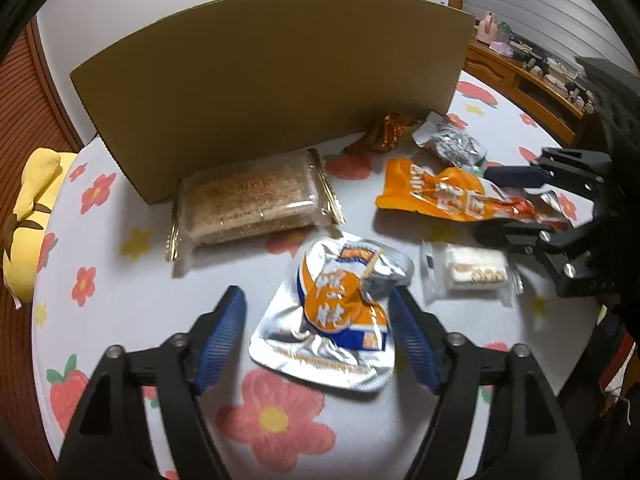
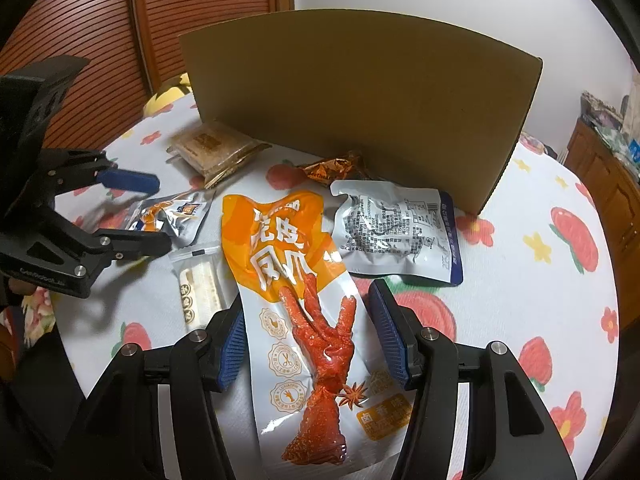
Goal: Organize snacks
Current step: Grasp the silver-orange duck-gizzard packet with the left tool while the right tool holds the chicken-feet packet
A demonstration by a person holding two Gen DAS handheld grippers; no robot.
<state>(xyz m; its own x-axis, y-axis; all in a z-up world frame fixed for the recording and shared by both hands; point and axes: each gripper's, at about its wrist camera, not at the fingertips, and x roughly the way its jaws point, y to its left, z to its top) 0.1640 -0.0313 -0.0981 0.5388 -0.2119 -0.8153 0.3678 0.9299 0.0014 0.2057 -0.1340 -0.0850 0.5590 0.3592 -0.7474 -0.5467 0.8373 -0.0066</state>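
- Left claw [image 1: 316, 340] stands with its blue pads apart over the near part of the table [image 1: 120, 320], which wears a white cloth printed with flowers; the silver and orange pouch [image 1: 332, 320] lies flat between the pads, and neither pad presses on it, though the right pad is just beside its edge.
- Yellow plush toy [image 1: 32, 216] sits past the table's left edge.
- Clear-wrapped brown cake bar [image 1: 252, 204] lies toward the far left, touching the foot of the upright cardboard sheet [image 1: 280, 80], which stands across the far side of the table.
- Small amber-wrapped snack [image 1: 386, 132] rests at the foot of the cardboard, toward its right end.
- Small white wafer pack [image 1: 468, 272] lies just right of the silver and orange pouch, near the middle of the table.
- Long orange chicken-foot packet [image 2: 304, 300] runs from mid-table toward the near edge; the right claw [image 2: 308, 340] has a pad on each side of it, the left pad at the packet's edge and the right pad a little off, so I cannot tell whether it is clamped.
- Silver pouch with printed text [image 2: 396, 236] lies right of the orange packet's top, near the cardboard's right end.
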